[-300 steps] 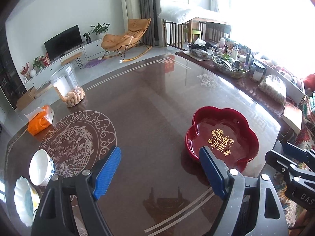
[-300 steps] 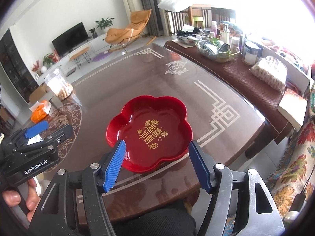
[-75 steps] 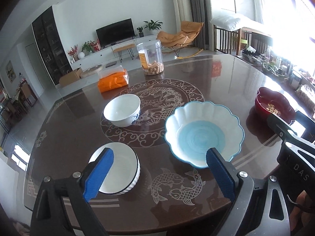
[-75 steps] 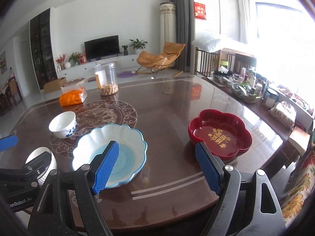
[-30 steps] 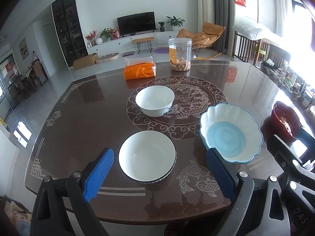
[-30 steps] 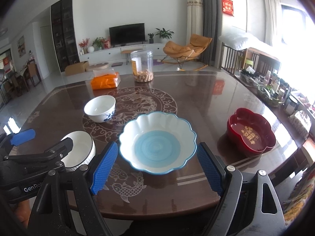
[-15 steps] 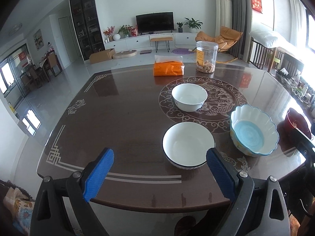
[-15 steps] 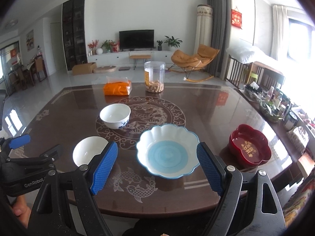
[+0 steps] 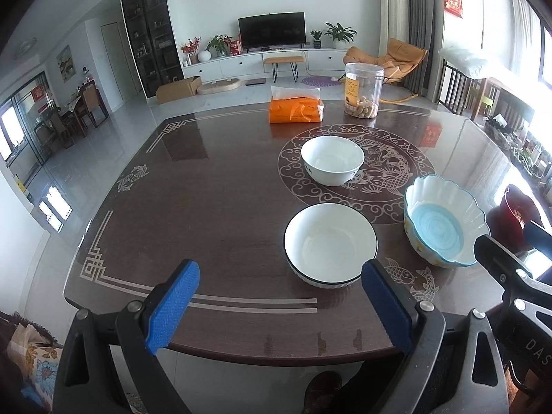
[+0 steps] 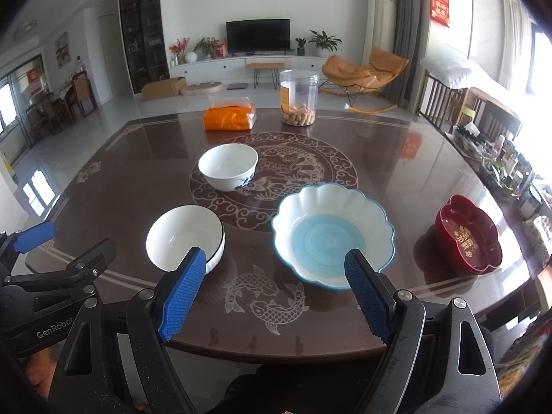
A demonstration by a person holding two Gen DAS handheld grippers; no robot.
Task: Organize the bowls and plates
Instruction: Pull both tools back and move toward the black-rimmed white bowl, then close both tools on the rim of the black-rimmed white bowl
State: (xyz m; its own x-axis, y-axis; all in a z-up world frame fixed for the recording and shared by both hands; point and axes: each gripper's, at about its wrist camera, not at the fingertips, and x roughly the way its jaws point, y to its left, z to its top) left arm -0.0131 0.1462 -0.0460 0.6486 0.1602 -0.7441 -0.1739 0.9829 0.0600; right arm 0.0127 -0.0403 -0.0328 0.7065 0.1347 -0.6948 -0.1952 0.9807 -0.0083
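Observation:
On the dark table [image 9: 207, 207] stand a black-rimmed white bowl [image 9: 330, 245] [image 10: 184, 238] near the front edge, a white bowl with blue flowers [image 9: 332, 159] [image 10: 228, 166] on the round dragon inlay, a scalloped blue-and-white bowl [image 9: 445, 224] [image 10: 333, 234] and a red flower-shaped dish [image 10: 467, 234] [image 9: 515, 212] at the right. My left gripper [image 9: 279, 305] hovers open over the front edge, nothing between its blue pads. My right gripper [image 10: 272, 295] is open too, empty, in front of the scalloped bowl.
An orange tissue pack [image 9: 296, 110] and a clear jar of snacks [image 9: 364, 95] stand at the table's far side. A cluttered side counter [image 10: 500, 158] runs along the right. A hand [image 10: 38, 372] shows at lower left of the right wrist view.
Both views have drawn back and swung left, so the bowls sit further right and smaller in the left wrist view. Both grippers stayed open and nothing on the table moved.

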